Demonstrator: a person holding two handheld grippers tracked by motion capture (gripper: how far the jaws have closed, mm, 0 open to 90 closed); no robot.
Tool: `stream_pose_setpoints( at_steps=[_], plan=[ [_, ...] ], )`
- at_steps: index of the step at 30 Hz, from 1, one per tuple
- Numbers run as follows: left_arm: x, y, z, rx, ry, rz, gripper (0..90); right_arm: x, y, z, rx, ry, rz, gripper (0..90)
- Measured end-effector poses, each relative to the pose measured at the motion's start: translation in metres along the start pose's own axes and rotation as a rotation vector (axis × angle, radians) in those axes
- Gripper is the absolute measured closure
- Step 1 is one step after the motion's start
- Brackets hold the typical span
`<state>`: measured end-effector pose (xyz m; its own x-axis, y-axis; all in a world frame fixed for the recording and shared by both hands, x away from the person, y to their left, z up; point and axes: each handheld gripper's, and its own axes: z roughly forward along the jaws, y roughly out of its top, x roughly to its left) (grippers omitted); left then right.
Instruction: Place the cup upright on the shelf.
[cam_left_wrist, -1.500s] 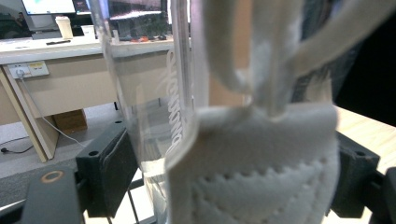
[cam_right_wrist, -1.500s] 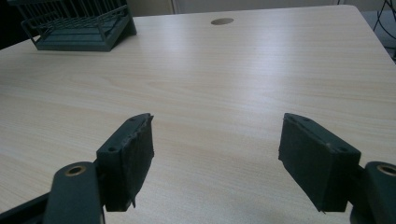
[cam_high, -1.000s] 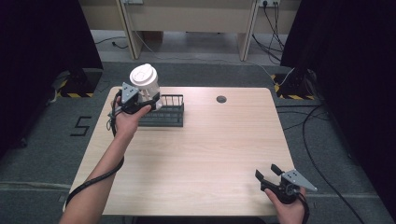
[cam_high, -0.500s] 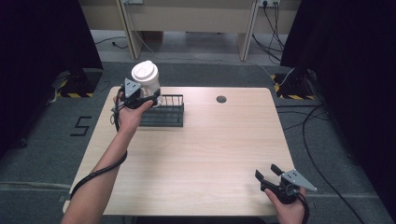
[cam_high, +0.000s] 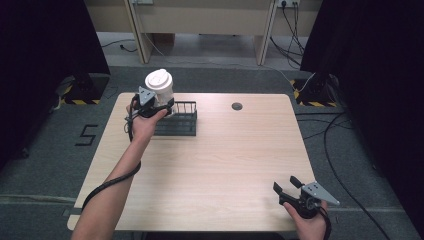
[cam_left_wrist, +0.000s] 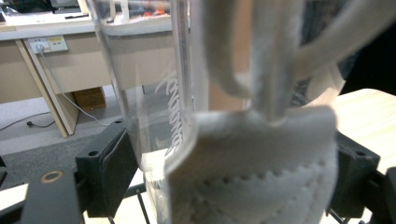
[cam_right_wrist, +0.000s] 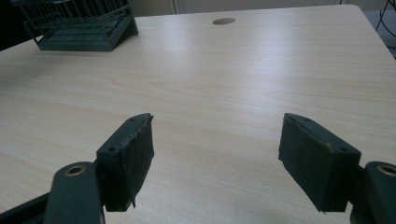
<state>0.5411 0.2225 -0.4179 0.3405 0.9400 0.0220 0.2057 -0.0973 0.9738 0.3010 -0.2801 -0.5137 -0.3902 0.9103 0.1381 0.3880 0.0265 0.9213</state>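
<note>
A clear cup with a white lid (cam_high: 159, 81) hangs at the table's back left, above the left end of a dark wire rack (cam_high: 176, 121). My left gripper (cam_high: 161, 103) is shut on it from the near side. In the left gripper view the cup's clear wall (cam_left_wrist: 154, 93) and a white padded sleeve (cam_left_wrist: 254, 172) on its lower part sit between the two black jaws of that gripper (cam_left_wrist: 224, 175). My right gripper (cam_high: 287, 186) rests low at the table's front right, open and holding nothing. The right gripper view has its jaws (cam_right_wrist: 217, 154) wide apart over bare wood.
The light wooden table (cam_high: 225, 160) has a round cable hole (cam_high: 237, 106) at the back middle. The rack (cam_right_wrist: 79, 28) and the hole (cam_right_wrist: 223, 21) lie far ahead of the right gripper. Cables and dark curtains surround the table on the floor.
My left gripper has carried the cup slightly to the right, over the rack's left end. The right gripper has stayed in place.
</note>
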Motion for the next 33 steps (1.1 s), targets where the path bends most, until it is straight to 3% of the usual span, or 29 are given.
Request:
stream_pose_setpoints(
  at_steps=[14,33],
  plan=[
    [0.001,-0.018,0.007,0.049,0.027,-0.014,17.2,0.000,0.000,0.000,0.002,0.000,-0.001,26.8],
    [-0.002,-0.029,0.012,0.076,0.033,-0.006,17.1,0.000,0.000,0.000,0.003,0.002,-0.001,26.8]
  ],
)
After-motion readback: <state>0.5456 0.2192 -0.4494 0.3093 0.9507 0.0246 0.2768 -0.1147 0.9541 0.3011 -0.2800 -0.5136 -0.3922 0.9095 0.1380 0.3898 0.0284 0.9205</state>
